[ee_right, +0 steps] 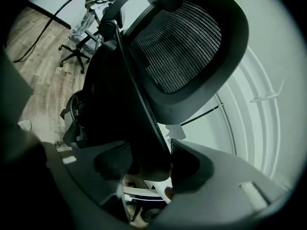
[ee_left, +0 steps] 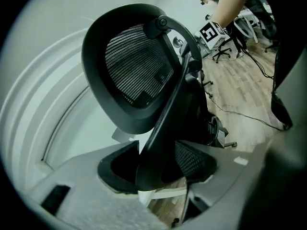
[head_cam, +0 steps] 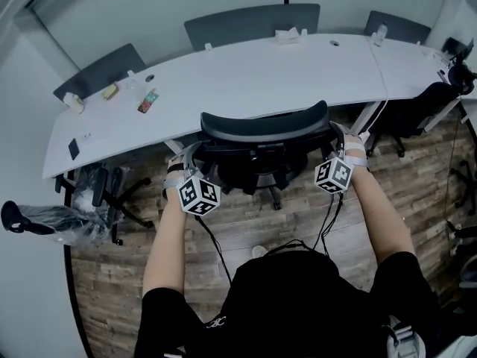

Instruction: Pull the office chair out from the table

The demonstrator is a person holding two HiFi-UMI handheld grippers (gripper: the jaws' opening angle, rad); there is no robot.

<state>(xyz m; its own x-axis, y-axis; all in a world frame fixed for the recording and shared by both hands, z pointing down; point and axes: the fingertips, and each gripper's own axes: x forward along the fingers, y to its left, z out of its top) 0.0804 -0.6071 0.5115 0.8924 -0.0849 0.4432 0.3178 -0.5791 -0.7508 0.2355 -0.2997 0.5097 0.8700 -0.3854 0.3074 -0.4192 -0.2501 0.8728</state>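
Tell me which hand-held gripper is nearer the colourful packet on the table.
Left. The left hand-held gripper clamps the office chair on the side nearest the packet; the right hand-held gripper clamps its far side, across the chair from the packet.

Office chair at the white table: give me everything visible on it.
The office chair is black: a curved plastic back rim around a mesh panel, dark side bars and a caster base. It stands upright on the wood floor, facing the white table, close to its edge. The left gripper and right gripper each clamp a side bar of its back.
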